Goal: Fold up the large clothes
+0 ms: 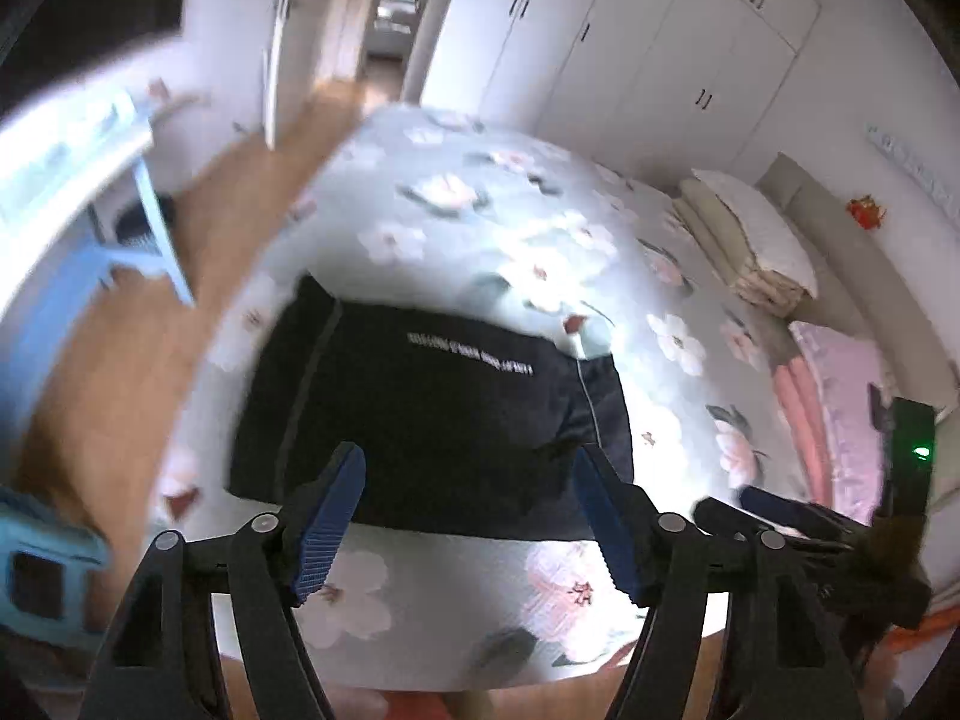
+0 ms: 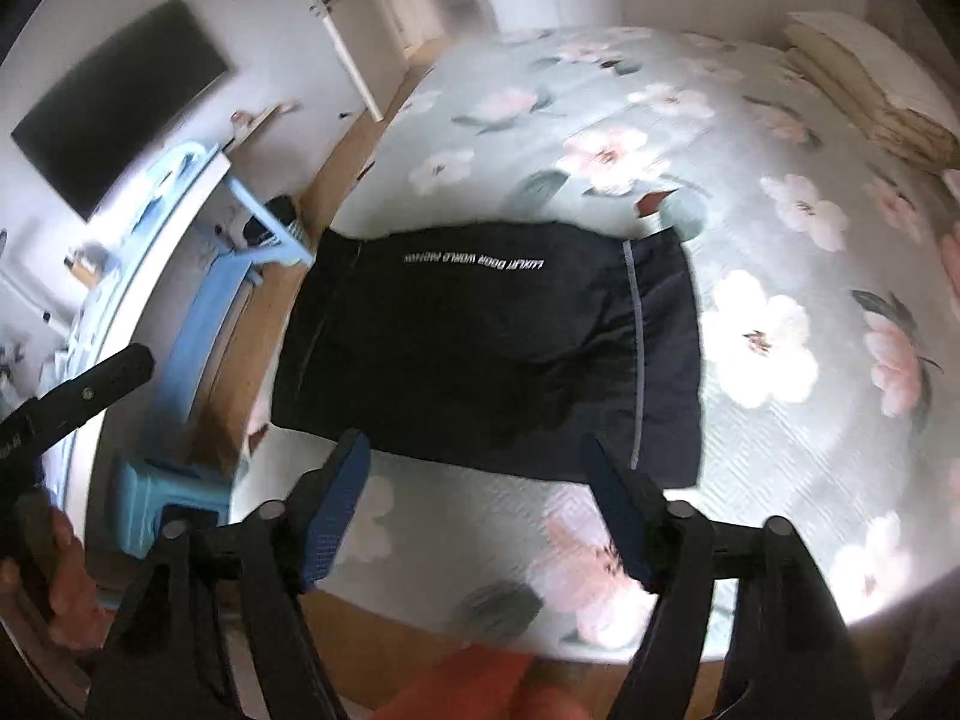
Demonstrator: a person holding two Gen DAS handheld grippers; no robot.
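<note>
A dark navy garment (image 1: 432, 414) with white lettering lies folded into a rectangle on the floral bedspread (image 1: 540, 240), near the bed's near left corner. It also shows in the right wrist view (image 2: 492, 342). My left gripper (image 1: 468, 468) is open and empty, held above the garment's near edge. My right gripper (image 2: 474, 462) is open and empty too, above the same near edge. The right gripper also shows at the right of the left wrist view (image 1: 780, 516). The left gripper's handle (image 2: 78, 396) shows at the left of the right wrist view.
Folded bedding and a pillow (image 1: 744, 240) sit at the head of the bed, with a pink quilt (image 1: 834, 396) beside them. A light blue table (image 2: 180, 228) and blue stool (image 2: 162, 498) stand on the wooden floor to the left. White wardrobes (image 1: 648, 48) line the far wall.
</note>
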